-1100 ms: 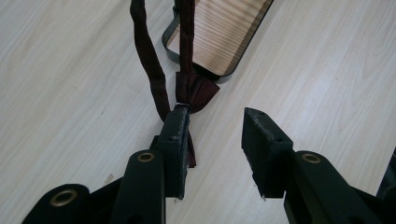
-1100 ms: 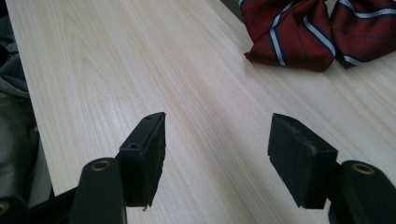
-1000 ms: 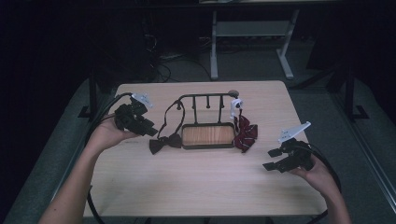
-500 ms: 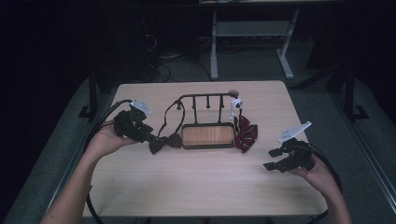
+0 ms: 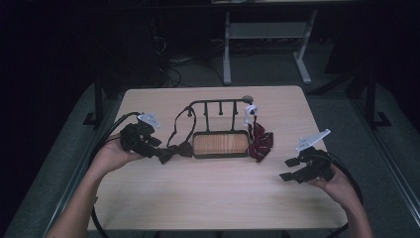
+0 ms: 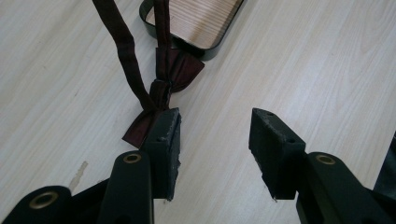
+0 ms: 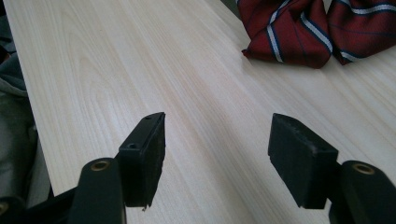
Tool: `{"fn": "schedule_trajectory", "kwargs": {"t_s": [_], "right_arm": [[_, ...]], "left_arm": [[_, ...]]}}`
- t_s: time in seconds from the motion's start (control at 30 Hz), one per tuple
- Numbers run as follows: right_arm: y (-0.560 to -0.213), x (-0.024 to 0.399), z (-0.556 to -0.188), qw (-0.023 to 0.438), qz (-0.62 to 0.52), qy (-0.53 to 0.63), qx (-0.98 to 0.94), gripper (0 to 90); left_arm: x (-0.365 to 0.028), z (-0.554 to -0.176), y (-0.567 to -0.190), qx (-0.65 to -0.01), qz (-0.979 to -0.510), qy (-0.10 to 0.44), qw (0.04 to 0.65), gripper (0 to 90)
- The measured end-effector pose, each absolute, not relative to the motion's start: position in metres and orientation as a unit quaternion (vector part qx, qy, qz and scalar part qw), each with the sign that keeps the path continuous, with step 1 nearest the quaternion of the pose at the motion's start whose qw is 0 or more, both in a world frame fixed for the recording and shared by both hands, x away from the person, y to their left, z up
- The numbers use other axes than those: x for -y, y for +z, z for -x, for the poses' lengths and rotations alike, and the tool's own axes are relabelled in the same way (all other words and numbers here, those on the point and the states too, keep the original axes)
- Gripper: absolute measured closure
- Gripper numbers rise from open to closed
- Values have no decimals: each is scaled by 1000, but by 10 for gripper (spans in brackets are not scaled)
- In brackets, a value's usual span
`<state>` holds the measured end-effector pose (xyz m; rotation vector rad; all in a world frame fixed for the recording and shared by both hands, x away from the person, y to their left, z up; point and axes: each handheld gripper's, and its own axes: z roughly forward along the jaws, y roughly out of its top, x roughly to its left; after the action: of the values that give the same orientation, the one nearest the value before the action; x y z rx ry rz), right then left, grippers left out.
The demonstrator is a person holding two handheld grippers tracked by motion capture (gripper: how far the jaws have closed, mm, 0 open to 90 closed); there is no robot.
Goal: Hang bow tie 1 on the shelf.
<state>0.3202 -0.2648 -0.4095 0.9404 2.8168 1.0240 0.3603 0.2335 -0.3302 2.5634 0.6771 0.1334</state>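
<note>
— Sitting mid-table (image 5: 208,198): rack (image 5: 220,144) with wooden tray base; striped red tie (image 5: 260,141) lying just right of it.

— Lying at the tray's left corner: dark bow tie (image 6: 161,95), strap running up to the rack.

— Left gripper (image 6: 215,133): jaws just been opening, now apart; one pad touching the bow's wing, nothing between.

— Right gripper (image 7: 217,142): hovering wide, gripping nothing, well apart from the striped tie.
</note>
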Motion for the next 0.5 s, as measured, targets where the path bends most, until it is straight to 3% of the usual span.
{"fn": "schedule_trajectory", "kwargs": {"t_s": [0.5], "right_arm": [[-410,265,-320,-1,-299,325,-897,362]], "left_arm": [[-239,-350,-342,-247,-939,52,235,511]]}}
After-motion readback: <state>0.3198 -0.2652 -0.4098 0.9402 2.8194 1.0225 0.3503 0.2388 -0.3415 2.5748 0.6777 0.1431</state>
